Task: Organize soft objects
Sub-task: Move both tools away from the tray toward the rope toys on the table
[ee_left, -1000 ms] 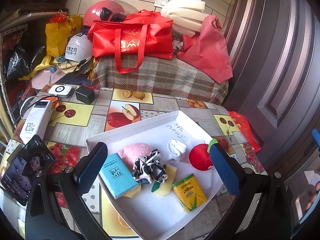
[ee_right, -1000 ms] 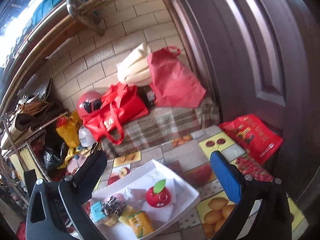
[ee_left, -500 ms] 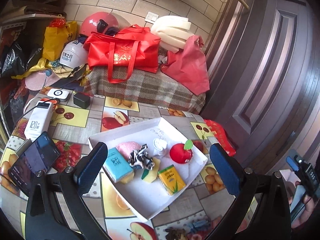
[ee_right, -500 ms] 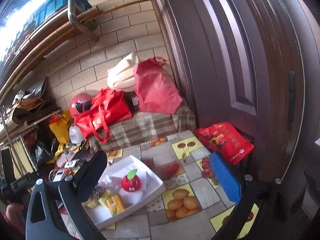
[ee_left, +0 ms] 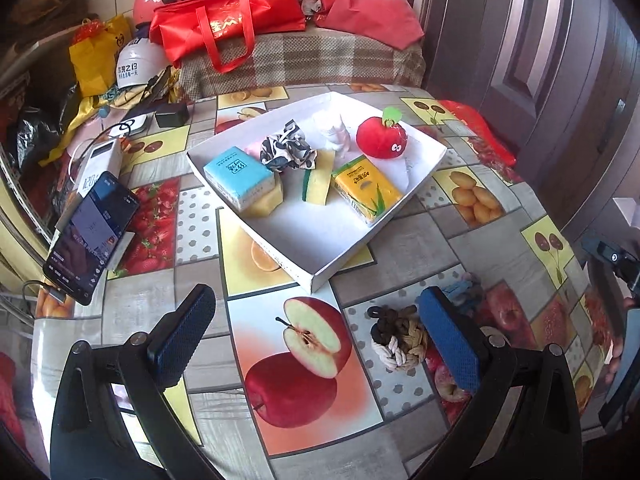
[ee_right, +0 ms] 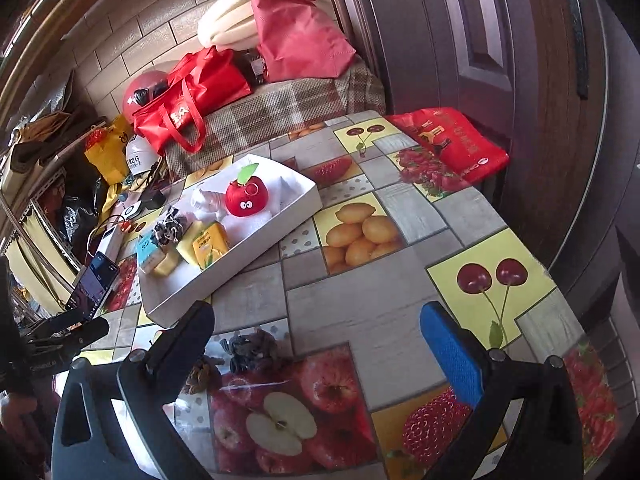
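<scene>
A white tray (ee_left: 424, 168) on the fruit-print table holds a red plush apple (ee_left: 380, 136), a blue tissue pack (ee_left: 236, 176), a yellow tissue pack (ee_left: 366, 192), a black-and-white scrunchie (ee_left: 288, 152), a sponge (ee_left: 318, 178) and a white sock (ee_left: 332, 130). A brown-and-white knotted rope ball (ee_left: 396, 338) and a blue rope toy (ee_left: 464, 292) lie on the table in front of the tray. My left gripper (ee_left: 316, 344) is open, the rope ball just inside its right finger. My right gripper (ee_right: 320, 344) is open above the table; a dark scrunchie (ee_right: 252, 350) lies near its left finger.
A phone (ee_left: 92, 236) and a power bank (ee_left: 100, 164) lie at the table's left edge. Red bags (ee_left: 228, 16), helmets and a plaid-covered bench stand behind the table. A dark door (ee_right: 500, 40) is on the right, a red bag (ee_right: 452, 144) at its foot.
Both grippers have pulled back from the tray and tilted down toward the near table. The rope ball and other small toys in front of the tray have come into view.
</scene>
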The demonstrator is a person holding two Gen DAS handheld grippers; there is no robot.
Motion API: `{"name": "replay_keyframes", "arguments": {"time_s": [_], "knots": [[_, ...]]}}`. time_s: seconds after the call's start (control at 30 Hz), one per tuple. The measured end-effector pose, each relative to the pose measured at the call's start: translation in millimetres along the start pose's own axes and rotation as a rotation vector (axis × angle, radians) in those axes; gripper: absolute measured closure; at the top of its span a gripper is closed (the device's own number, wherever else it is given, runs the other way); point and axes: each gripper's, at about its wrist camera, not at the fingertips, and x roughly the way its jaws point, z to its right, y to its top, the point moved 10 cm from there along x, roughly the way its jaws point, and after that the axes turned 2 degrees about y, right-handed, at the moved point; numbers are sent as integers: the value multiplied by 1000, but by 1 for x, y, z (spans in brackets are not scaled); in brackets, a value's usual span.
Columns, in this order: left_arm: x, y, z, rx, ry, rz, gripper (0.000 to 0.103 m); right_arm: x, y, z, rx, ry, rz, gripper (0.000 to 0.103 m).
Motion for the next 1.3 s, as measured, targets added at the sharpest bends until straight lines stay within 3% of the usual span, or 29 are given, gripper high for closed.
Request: {"name": "replay_keyframes", "arguments": {"time_s": [0.23,0.5,0.9,1.2,1.3], "knots": [[-16,4,-3,7,65,45,0,-7,3,3,12,5,8,0],[1,-14,-18,-78,78,-37,0,2,-5,-4,-1,20,-32,0],[21,-26,-9,-100,-30,-87,0,21,-16,-4,-3,25,-86,0],[21,-19,-10,-116,-62,-65,0,37,-19,-7,-24,34,-117,0],[30,-27,-17,-146,-62,-100,0,49,-26,-14,-87,33,-149,0]]}}
